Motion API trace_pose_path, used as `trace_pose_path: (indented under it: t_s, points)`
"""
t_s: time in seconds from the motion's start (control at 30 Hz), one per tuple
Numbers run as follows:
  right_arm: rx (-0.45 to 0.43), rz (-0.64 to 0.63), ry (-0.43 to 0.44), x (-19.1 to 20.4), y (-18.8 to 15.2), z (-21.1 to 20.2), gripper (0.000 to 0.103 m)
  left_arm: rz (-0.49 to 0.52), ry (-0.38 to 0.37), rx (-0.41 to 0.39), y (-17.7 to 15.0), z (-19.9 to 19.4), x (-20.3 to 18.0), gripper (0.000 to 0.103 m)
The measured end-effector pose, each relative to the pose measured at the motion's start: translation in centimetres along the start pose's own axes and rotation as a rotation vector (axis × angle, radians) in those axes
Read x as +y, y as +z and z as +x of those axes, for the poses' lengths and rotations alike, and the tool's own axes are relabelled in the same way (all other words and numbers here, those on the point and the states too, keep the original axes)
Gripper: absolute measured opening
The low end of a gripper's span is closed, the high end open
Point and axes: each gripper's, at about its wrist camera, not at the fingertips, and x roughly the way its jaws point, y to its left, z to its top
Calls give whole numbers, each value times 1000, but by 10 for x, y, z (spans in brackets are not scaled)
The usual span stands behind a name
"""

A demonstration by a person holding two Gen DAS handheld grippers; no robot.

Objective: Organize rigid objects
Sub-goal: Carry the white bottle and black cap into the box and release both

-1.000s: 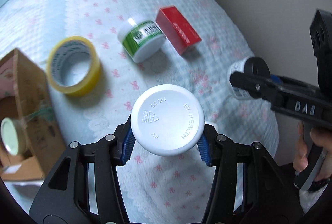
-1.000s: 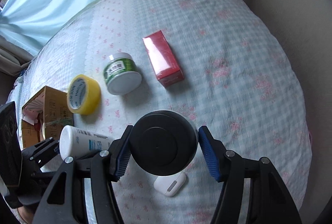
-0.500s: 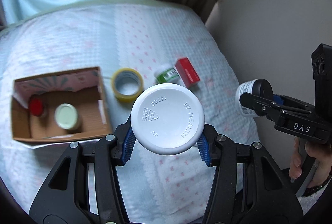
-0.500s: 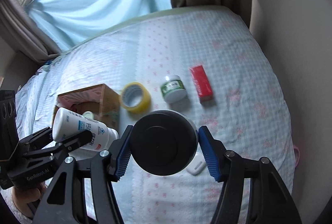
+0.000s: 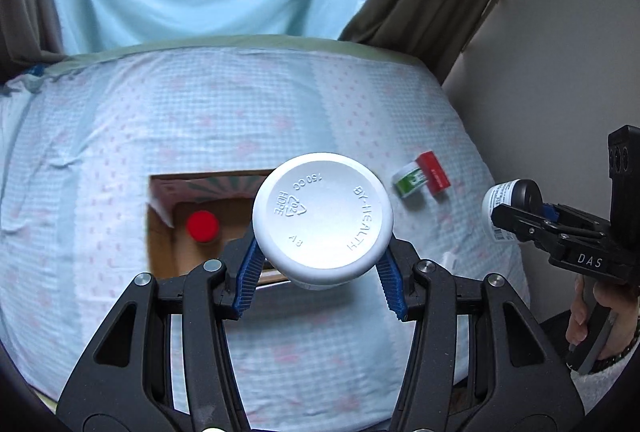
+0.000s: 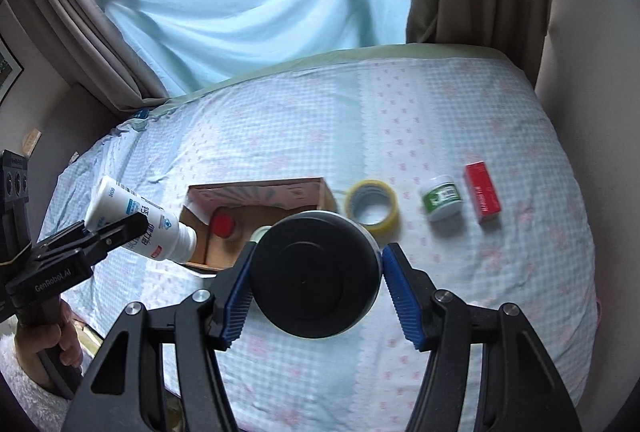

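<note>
Clamping a white bottle (image 5: 322,218) embossed "BY-HEALTH", left jaws grip firmly; right jaws pinch a black-capped jar (image 6: 315,274).

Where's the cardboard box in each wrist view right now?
Left wrist: cardboard box sits left of centre, partly behind the white bottle.
Right wrist: box is centre-left, behind the black-capped jar.
Shared landmark: red box at right.
</note>
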Motion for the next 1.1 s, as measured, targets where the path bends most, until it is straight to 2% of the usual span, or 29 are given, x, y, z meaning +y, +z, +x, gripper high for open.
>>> trace_pose_path:
  t_s: [0.23,0.43,0.7,0.87,1.1]
  points:
    - [22,73,-20,75,1,45,58,58,-4,77,7,9,93,48]
    - [72,131,-46,116,-2,99,58,76,-14,176,4,50,138,48]
    - [166,129,-95,121,-13,171,58,137,-7,313,-16,121,153,48]
    - [210,116,-146,108,-18,209,57,207,-9,389,-22,163,144,48]
    - [245,131,-157,85,-7,249,57,288,-10,470,-23,207,129,47]
